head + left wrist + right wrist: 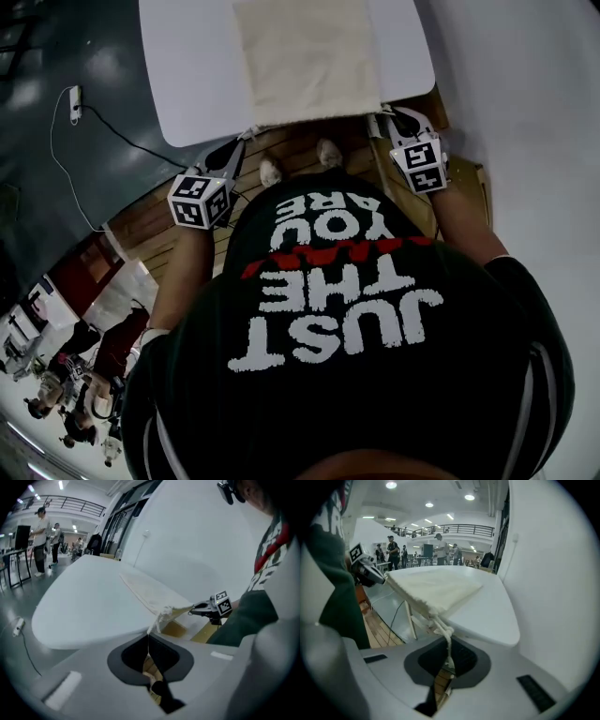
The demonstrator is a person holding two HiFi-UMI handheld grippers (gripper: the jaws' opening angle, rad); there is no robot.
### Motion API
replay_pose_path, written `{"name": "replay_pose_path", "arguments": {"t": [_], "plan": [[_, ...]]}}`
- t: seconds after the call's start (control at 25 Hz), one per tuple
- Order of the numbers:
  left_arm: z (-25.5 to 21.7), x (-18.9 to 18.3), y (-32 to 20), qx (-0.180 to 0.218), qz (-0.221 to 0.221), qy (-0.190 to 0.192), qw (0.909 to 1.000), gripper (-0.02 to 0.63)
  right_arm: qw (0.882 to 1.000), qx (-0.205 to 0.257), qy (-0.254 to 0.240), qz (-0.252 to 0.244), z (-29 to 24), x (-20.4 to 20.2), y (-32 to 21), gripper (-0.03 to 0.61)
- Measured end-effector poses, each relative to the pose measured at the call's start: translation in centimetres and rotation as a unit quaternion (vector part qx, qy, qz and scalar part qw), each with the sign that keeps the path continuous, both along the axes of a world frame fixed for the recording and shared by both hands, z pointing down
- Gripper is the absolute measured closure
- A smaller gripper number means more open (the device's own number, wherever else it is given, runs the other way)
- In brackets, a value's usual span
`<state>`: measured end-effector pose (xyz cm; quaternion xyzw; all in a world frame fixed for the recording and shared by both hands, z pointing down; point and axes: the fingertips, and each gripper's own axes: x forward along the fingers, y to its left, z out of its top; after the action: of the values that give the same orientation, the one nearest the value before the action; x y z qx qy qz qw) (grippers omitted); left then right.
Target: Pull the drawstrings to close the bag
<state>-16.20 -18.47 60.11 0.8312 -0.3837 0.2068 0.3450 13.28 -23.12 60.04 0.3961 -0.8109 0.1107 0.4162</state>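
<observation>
Left tool (246,139), right tool (384,114) pinch drawstrings (443,631) off table (187,84) edge.

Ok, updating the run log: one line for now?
left gripper: shut on left drawstring | right gripper: shut on right drawstring | bag: on table

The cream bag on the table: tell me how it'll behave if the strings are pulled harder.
The bag lies flat and limp, so it is probably floppy and light, likely to slide across the smooth white table rather than resist. Its mouth puckers at the knotted drawstring, so the cloth should gather easily.
</observation>
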Motion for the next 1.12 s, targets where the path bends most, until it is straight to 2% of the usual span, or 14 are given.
{"name": "replay_pose_path", "arguments": {"t": [0.16,0.28,0.48,0.64,0.84,0.96,1.12], "plan": [[-2.4,-1.0,0.3,0.050,0.023,-0.082,0.9951,0.603,0.997,0.052,0.050,-0.032,-3.3,0.8,1.2,0.561],[-3.5,-1.8,0.2,0.096,0.045,-0.160,0.9813,0.603,0.992,0.094,0.076,-0.046,-6.0,0.5,1.3,0.561],[-3.1,-3.9,-0.3,0.154,0.047,-0.297,0.9411,0.603,0.980,0.165,0.096,-0.053,-8.9,-0.4,1.0,0.561],[-5.1,-5.4,-2.0,0.210,0.021,-0.375,0.9027,0.603,0.969,0.218,0.103,-0.058,-11.6,-0.6,0.2,0.563],[-11.6,-5.6,-4.9,0.293,-0.010,-0.416,0.8608,0.603,0.954,0.285,0.075,-0.052,-16.9,-0.2,-2.1,0.563],[-14.6,-4.6,-6.5,0.339,-0.023,-0.427,0.8379,0.601,0.950,0.307,0.031,-0.035,-19.0,0.4,-3.3,0.563],[-18.5,-3.6,-8.7,0.391,-0.039,-0.447,0.8036,0.602,0.938,0.344,0.015,-0.040,-21.2,1.4,-4.9,0.563]]}}
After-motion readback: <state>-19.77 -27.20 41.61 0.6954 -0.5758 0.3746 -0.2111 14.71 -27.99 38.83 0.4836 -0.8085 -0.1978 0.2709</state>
